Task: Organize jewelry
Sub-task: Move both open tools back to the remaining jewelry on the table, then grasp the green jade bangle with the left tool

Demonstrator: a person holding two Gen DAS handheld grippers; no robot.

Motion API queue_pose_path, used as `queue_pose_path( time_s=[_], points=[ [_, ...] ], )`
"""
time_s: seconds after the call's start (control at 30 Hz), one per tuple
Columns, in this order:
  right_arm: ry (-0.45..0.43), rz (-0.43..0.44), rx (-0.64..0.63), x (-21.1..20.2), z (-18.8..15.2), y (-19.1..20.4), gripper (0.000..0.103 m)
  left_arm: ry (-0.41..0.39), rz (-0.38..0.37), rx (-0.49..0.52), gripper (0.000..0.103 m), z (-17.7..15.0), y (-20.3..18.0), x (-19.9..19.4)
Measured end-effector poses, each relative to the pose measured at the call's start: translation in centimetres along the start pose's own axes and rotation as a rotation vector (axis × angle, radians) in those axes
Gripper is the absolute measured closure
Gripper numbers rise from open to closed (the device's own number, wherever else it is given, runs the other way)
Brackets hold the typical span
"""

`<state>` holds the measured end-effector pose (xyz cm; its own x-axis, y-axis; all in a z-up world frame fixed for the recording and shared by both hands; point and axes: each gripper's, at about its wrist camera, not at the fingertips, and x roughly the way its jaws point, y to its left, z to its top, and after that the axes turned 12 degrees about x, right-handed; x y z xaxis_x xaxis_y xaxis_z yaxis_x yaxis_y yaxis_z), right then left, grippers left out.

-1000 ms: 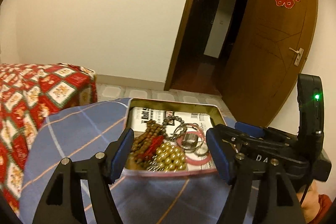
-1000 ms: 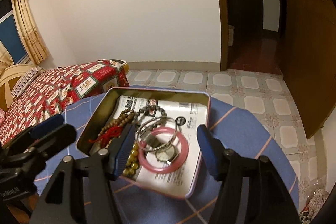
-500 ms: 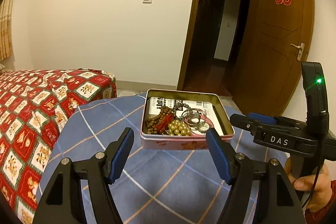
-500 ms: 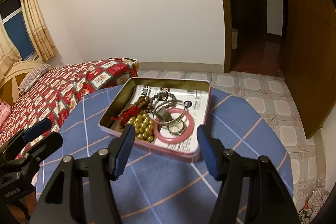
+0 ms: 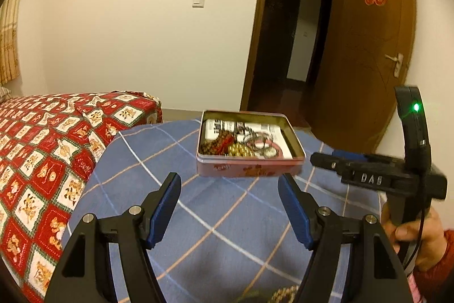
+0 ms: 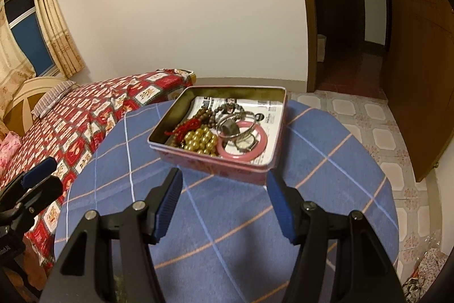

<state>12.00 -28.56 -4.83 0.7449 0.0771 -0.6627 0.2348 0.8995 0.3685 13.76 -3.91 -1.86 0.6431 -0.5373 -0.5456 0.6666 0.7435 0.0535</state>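
Pink metal rectangular tin (image 6: 227, 166) is sitting lid-off on the blue checked tablecloth (image 6: 326, 189), w/ a pink round bangle (image 6: 247, 146), gold bead bracelet (image 6: 200, 139), brown bead string w/ red tassel (image 6: 188, 127) & silver bangles (image 6: 238, 127) lying inside on printed paper. Left gripper (image 5: 228, 206) & right gripper (image 6: 222, 203) are hovering just short of the tin, both w/ fingers spread wide, gripping nothing.
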Motion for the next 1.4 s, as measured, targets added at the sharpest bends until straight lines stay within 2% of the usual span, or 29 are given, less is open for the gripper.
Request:
queue_pose_path(
  time_s=[0.4,0.57,0.77,0.83,0.9,0.97,1.03,1.13,1.27,1.4],
  points=[
    [0.080,0.015,-0.099,-0.7,-3.6,0.4,0.038,0.144,-0.108,0.068,0.032,-5.8,-1.6,-1.0],
    [0.113,0.024,-0.132,-0.9,-5.2,0.9,0.038,0.156,-0.184,0.064,0.032,-7.2,-2.8,-2.1],
    [0.146,0.038,-0.160,-1.2,-6.8,1.4,0.038,0.202,-0.224,0.166,0.032,-9.0,-5.4,-1.8],
    [0.151,0.036,-0.174,-1.3,-7.2,1.7,0.038,0.207,-0.237,0.191,0.040,-9.3,-6.0,-1.7],
    [0.157,0.038,-0.182,-1.4,-7.5,1.9,0.038,0.232,-0.242,0.207,0.058,-9.6,-6.4,-1.2],
    [0.161,0.043,-0.186,-1.5,-7.7,2.0,0.038,0.278,-0.238,0.206,0.065,-10.0,-6.5,-0.3],
    [0.163,0.050,-0.194,-1.7,-7.8,2.2,0.038,0.291,-0.236,0.207,0.068,-10.3,-6.5,0.1],
    [0.165,0.054,-0.202,-1.7,-7.9,2.5,0.038,0.286,-0.248,0.194,0.086,-10.4,-6.1,0.1],
    [0.176,0.056,-0.188,-1.3,-8.0,2.4,0.038,0.275,-0.278,0.145,0.093,-10.3,-5.4,0.2],
    [0.184,0.056,-0.182,-1.2,-8.2,2.3,0.038,0.250,-0.286,0.112,0.094,-10.0,-4.8,-0.1]
  ],
)
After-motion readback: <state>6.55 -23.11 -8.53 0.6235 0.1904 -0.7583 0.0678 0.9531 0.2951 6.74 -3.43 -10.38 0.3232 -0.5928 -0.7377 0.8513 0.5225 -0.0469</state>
